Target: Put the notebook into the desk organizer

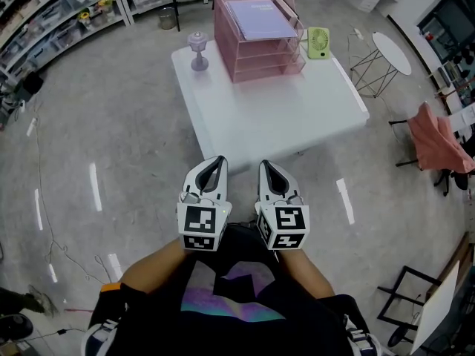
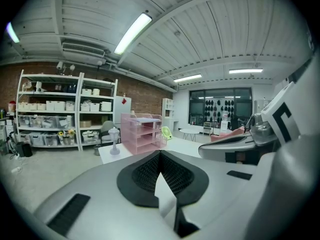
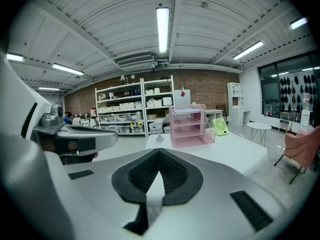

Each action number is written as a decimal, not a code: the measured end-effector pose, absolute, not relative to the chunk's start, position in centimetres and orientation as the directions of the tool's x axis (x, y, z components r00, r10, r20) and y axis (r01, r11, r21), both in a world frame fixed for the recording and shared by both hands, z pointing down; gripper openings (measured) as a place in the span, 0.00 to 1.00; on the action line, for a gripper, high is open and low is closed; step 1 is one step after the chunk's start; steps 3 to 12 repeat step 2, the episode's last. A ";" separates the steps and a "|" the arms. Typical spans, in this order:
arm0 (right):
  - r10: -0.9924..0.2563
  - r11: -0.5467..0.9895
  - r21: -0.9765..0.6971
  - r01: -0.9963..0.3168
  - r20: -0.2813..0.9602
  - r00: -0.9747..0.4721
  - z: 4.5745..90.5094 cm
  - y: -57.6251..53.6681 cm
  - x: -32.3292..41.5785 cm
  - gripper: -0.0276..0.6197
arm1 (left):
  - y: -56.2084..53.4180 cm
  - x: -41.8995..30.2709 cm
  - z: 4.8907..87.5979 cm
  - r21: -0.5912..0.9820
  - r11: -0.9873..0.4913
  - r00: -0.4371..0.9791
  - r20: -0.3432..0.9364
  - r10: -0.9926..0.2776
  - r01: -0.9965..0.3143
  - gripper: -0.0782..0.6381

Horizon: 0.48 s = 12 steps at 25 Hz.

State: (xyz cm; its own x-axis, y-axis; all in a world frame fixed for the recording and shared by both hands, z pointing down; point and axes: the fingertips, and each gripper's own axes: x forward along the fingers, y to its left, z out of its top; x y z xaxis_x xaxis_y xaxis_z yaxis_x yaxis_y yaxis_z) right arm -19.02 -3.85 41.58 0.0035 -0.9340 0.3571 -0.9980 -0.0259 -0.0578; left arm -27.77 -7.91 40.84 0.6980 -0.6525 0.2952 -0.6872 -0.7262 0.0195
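Both of my tools are pressed together with nothing between the pads. The left gripper [image 1: 216, 162] and right gripper [image 1: 266, 167] are held side by side close against my body, short of the near edge of the white table [image 1: 274, 117]. The lavender notebook [image 1: 261, 17] lies flat on the top tray of the pink desk organizer [image 1: 256, 59]. That stands at the far end of the table, well apart from both tools, so any reach goes straight ahead across the whole tabletop. The notebook's long side seems to run away from me, along the tray's depth, though the steep angle makes that a judgement. It sits almost in line with my right gripper, which I judge marginally the nearer. A small lamp-like ornament [image 1: 198, 50] flanks the organizer on the left and a green fan [image 1: 318, 41] on the right. To me the notebook looks already stowed.
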 end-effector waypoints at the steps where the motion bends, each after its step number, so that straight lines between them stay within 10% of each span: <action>1: -0.934 -0.026 -0.058 -0.998 0.357 0.004 41.7 -3.8 -19.0 0.07 | -7.9 -27.8 40.9 0.019 -0.726 0.698 0.295 -0.653 -0.687 0.12; 12: -0.934 -0.026 -0.058 -0.998 0.357 0.004 41.8 -3.9 -19.1 0.07 | -7.9 -27.9 41.0 0.019 -0.726 0.697 0.296 -0.653 -0.688 0.12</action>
